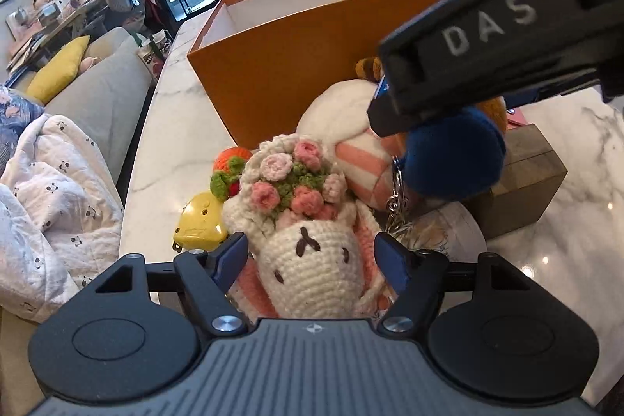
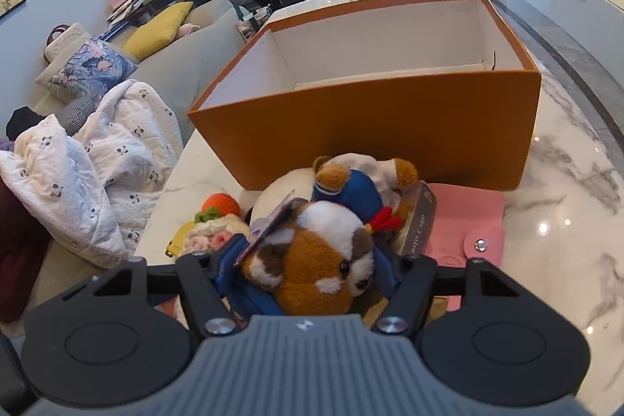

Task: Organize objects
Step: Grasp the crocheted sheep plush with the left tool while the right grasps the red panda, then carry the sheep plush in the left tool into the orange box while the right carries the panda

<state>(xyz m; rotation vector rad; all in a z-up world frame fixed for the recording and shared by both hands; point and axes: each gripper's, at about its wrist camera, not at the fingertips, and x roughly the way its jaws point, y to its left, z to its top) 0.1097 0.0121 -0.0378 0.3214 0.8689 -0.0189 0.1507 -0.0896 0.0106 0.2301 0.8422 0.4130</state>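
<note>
Step in hand: I am picking soft toys from the pile on the marble table (image 2: 565,158), to put them in the orange box (image 2: 366,127), which looks empty in the part I can see.
Left gripper (image 1: 310,256): the fingers stand on both sides of the crochet bunny (image 1: 308,260) with the flower crown; I cannot tell if they already press it.
Right gripper (image 2: 306,260): closed around the brown and white plush dog (image 2: 312,260), which fills the gap between the fingers.
Where the things are: the pile lies just before the near wall of the box, with a yellow toy (image 1: 199,221), an orange crochet piece (image 1: 232,156) and a pink wallet (image 2: 468,221) beside it.
Next move, my judgement: lift the dog above the near wall and release it inside; its blue outfit (image 2: 351,193) reaches into the pile, so it may drag neighbours.
Risk: the two grippers are very near, they may bump.
</note>
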